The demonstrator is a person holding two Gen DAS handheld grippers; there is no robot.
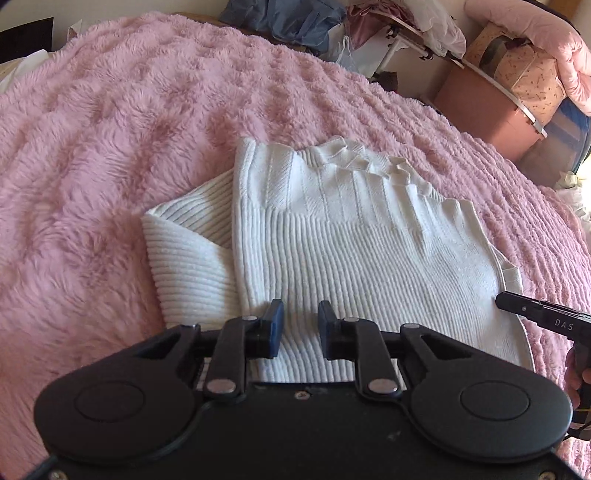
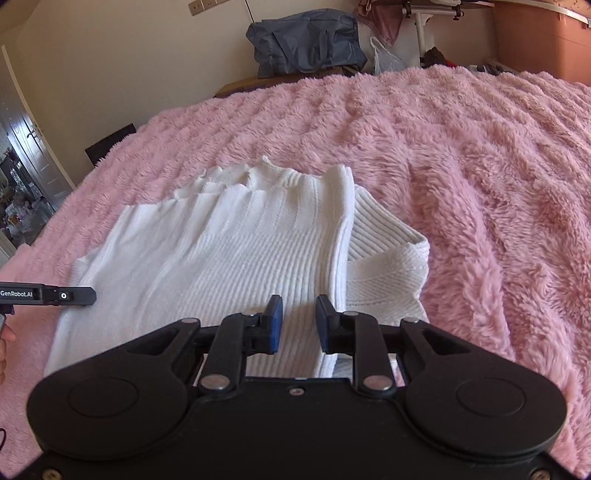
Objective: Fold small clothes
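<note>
A fluffy pink blanket (image 2: 461,155) covers the bed surface. Beyond its far edge, a blue-grey bag (image 2: 306,44) sits against the cream wall (image 2: 122,66), with wall sockets (image 2: 203,5) above and to its left. A white plastic bag (image 2: 384,59) lies just right of the blue-grey bag. A terracotta storage box (image 1: 480,103) stands at the right, a patterned box (image 1: 524,74) near it. A pink quilt (image 1: 546,33) is piled there. A door (image 2: 26,147) shows at far left.
</note>
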